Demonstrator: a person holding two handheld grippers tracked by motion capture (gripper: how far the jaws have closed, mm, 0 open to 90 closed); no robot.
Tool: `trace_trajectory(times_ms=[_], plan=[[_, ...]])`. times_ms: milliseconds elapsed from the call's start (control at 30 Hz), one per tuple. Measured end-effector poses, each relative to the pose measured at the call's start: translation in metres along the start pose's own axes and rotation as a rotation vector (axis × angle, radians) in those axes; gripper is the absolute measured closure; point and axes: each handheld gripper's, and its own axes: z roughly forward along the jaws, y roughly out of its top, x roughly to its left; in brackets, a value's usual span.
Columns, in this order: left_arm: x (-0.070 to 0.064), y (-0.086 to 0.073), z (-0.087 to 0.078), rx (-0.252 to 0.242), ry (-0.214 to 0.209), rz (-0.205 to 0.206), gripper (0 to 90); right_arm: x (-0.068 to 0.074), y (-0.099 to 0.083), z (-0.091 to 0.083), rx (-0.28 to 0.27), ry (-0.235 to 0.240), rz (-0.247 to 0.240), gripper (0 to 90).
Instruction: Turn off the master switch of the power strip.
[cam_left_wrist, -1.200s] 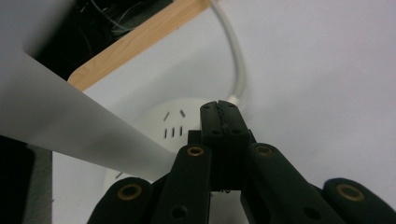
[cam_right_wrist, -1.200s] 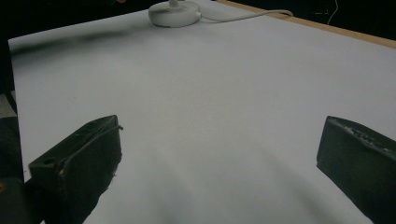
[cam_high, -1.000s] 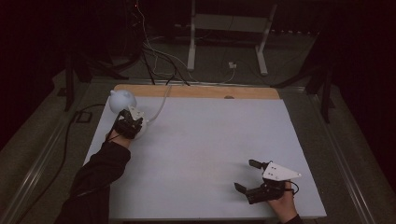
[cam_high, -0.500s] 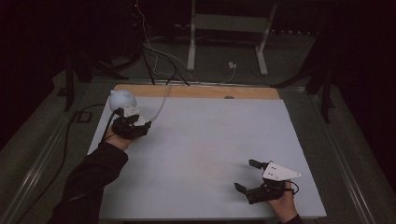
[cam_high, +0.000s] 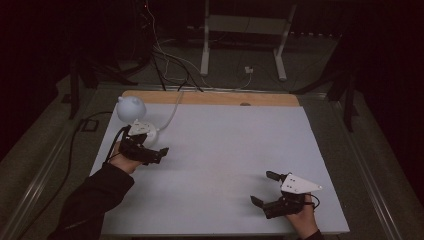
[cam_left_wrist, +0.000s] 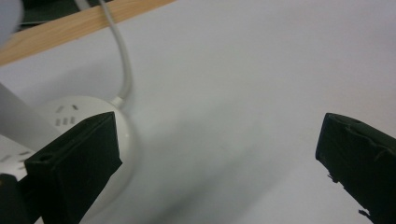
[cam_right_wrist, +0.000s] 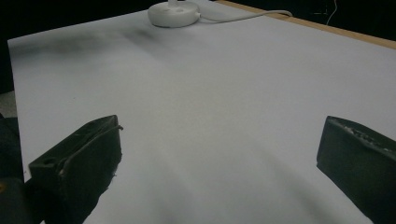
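Note:
A white desk lamp stands at the table's back left, with a round head (cam_high: 131, 108) over a round base (cam_high: 146, 131). My left gripper (cam_high: 151, 146) sits just in front of that base, jaws wide open and pointing right. In the left gripper view the lamp base (cam_left_wrist: 70, 109) lies against the left jaw, and the left gripper (cam_left_wrist: 217, 158) holds nothing. The lamp's white cable (cam_left_wrist: 122, 56) runs to the wooden edge. My right gripper (cam_high: 262, 187) rests open at the front right, far from the lamp. In the right gripper view the right gripper (cam_right_wrist: 219, 163) is open over bare table, with the lamp base (cam_right_wrist: 173, 13) far off.
The white tabletop (cam_high: 225, 145) has a wooden strip (cam_high: 215, 98) along its far edge. Behind the table stand white frame legs (cam_high: 205, 50), with several cables on the floor. A dark socket box (cam_high: 90, 125) lies on the floor at the left.
My left gripper has drawn back from beside the lamp toward the near side and now points right. The right gripper has not moved.

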Motion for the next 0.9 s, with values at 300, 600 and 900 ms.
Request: trace_trajectory(times_ms=[300,600,900], plan=[[-0.012,-0.026,-0.009,-0.010,-0.063,-0.001,0.2,0.000,0.000,0.000,0.001,0.000,0.001,0.0],[-0.025,-0.048,-0.023,-0.034,-0.126,0.007,0.3,0.000,0.000,0.001,0.004,0.000,0.003,0.0],[-0.037,-0.068,-0.034,-0.038,-0.143,0.019,0.3,0.001,0.000,0.001,0.008,0.001,0.000,0.0]])
